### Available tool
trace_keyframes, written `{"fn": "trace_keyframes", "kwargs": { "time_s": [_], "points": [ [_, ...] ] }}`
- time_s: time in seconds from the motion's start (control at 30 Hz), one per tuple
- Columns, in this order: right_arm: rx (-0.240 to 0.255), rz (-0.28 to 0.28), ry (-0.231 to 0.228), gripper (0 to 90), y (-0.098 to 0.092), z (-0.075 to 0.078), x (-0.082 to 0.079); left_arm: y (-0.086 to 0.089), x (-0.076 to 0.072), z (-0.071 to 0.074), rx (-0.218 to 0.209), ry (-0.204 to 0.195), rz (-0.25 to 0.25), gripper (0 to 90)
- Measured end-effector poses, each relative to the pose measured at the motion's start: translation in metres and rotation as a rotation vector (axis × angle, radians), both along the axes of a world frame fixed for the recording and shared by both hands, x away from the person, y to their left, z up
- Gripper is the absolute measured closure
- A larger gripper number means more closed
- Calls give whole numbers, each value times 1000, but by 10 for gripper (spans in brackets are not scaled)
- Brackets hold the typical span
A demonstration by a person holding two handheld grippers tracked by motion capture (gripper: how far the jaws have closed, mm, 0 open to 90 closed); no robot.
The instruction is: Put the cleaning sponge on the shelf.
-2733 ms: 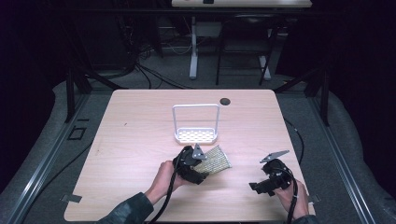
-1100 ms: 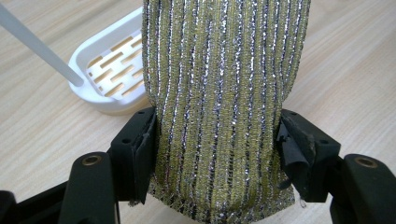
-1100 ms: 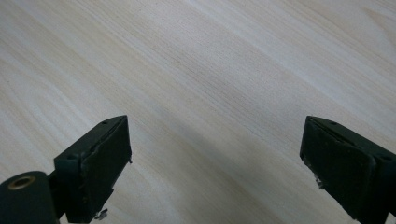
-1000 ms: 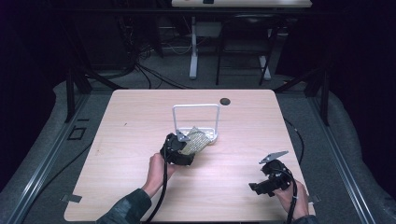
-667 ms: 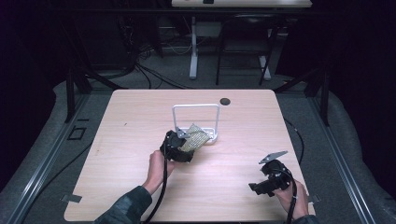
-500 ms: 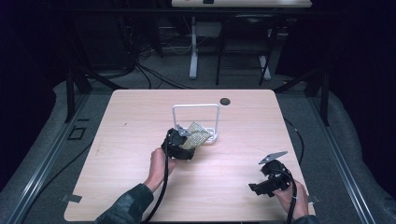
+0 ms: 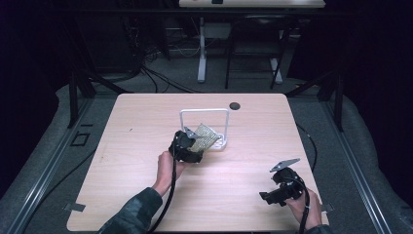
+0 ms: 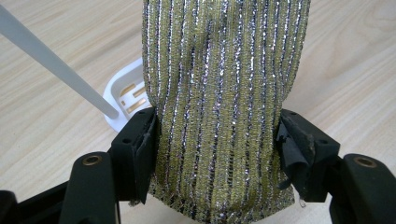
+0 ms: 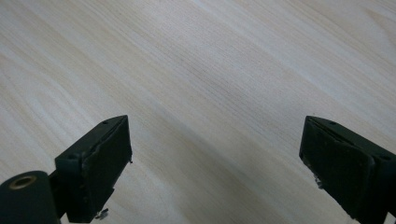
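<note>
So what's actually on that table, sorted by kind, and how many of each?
Grippers: 2, left gripper shut on the cloth, right gripper open over bare wood
Glittery striped cloth: 1
White rack: 1
Small dark round thing near the far edge: 1
Total: 5

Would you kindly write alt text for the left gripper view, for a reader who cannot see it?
The left gripper is shut on a glittery gold-and-silver striped cloth, pinched between its two black jaws and rising up the frame. Behind the cloth's left edge stands a white rack with a slotted base and a thin white bar slanting to the upper left, on a light wooden table.
</note>
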State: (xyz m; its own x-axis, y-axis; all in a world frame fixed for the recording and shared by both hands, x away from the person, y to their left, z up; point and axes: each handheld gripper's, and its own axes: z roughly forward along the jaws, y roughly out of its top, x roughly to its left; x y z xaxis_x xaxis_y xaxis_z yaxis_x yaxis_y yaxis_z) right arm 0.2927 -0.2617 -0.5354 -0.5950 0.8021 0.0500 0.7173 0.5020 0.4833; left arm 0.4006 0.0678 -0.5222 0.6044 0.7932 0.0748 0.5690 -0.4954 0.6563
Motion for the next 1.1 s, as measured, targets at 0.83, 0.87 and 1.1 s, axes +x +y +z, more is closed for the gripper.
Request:
{"fn": "trace_keyframes", "kwargs": {
  "time_s": [0.83,0.87,1.1],
  "points": [
    [12,1,10,85,0,-3,1,-14,26,-6,-23,-5,106,350],
    [13,0,10,85,-1,-3,1,-14,27,-6,-25,1,105,351],
    [3,20,10,85,1,-2,0,-21,31,-13,-10,11,108,350]
  ]
}}
